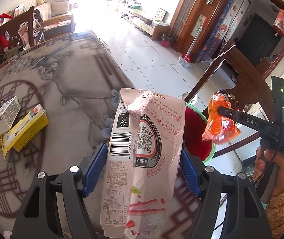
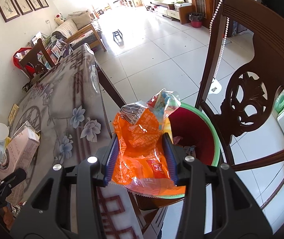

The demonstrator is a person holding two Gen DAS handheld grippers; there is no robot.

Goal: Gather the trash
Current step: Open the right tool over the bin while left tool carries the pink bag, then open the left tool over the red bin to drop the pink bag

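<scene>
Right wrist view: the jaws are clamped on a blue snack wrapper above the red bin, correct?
Not blue. In the right wrist view the right gripper is clamped on an orange snack wrapper, above the red bin with its green rim.

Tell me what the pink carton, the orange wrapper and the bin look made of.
Pink carton: printed paperboard, smooth coat, creased folds.
Orange wrapper: thin glossy plastic film, crinkled, partly see-through, serrated edge.
Bin: likely moulded plastic, green rim, red inside, slight sheen.
</scene>
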